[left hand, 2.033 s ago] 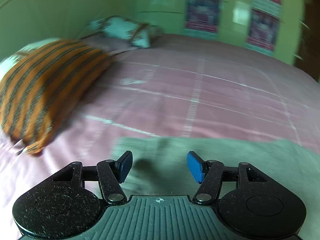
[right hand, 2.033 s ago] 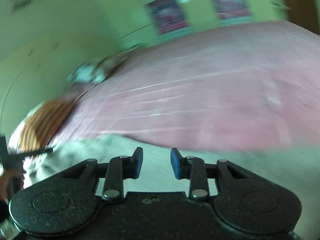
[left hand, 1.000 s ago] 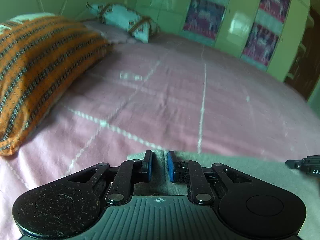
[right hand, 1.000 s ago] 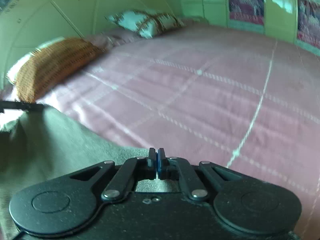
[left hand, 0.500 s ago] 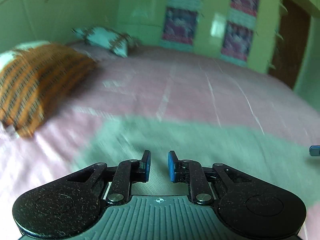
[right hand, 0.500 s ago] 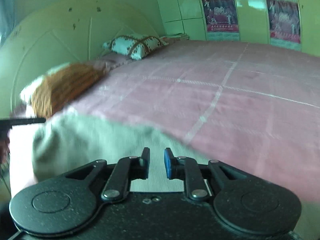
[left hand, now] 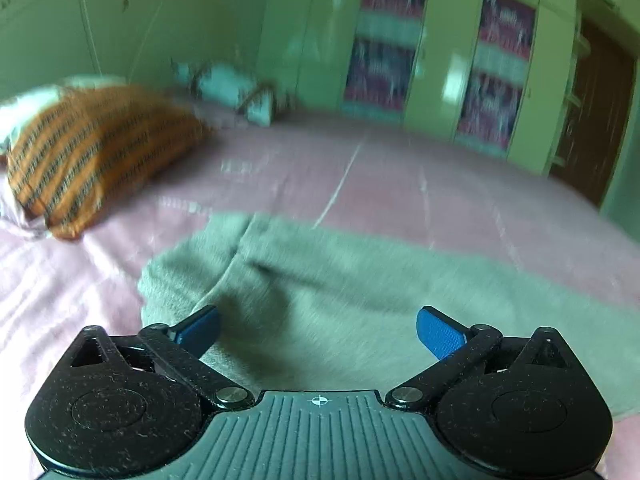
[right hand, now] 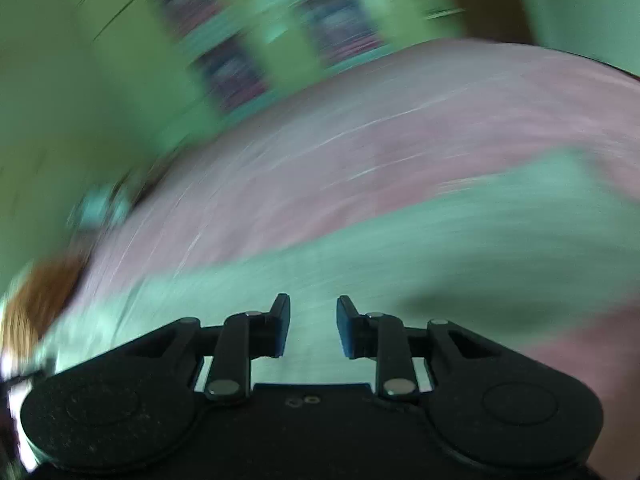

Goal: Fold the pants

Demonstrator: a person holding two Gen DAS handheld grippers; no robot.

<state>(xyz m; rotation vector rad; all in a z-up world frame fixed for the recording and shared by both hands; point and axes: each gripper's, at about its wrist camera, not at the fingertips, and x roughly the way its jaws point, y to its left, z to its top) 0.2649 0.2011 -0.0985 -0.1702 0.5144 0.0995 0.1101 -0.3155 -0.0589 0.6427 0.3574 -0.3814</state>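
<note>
Pale green walls and cupboard doors (left hand: 448,52) with dark patterned panels close the room behind a bed (left hand: 400,184) covered in a pink sheet with thin white lines. Directly ahead of and under the left tool (left hand: 318,330), the grey-green pants (left hand: 340,300) lie spread flat across the bed, one rounded end off to that tool's left. Its jaws are opening and stand wide, blue pads apart above the cloth and gripping nothing. Further ahead to its left sits an orange striped pillow (left hand: 92,148), and beyond that a smaller light patterned pillow (left hand: 236,90) against the wall. The right wrist view is badly smeared by motion. The right tool (right hand: 310,326) has its jaws opening, a modest gap between the pads, nothing clamped, with the pants (right hand: 360,256) passing beneath and ahead of it.
</note>
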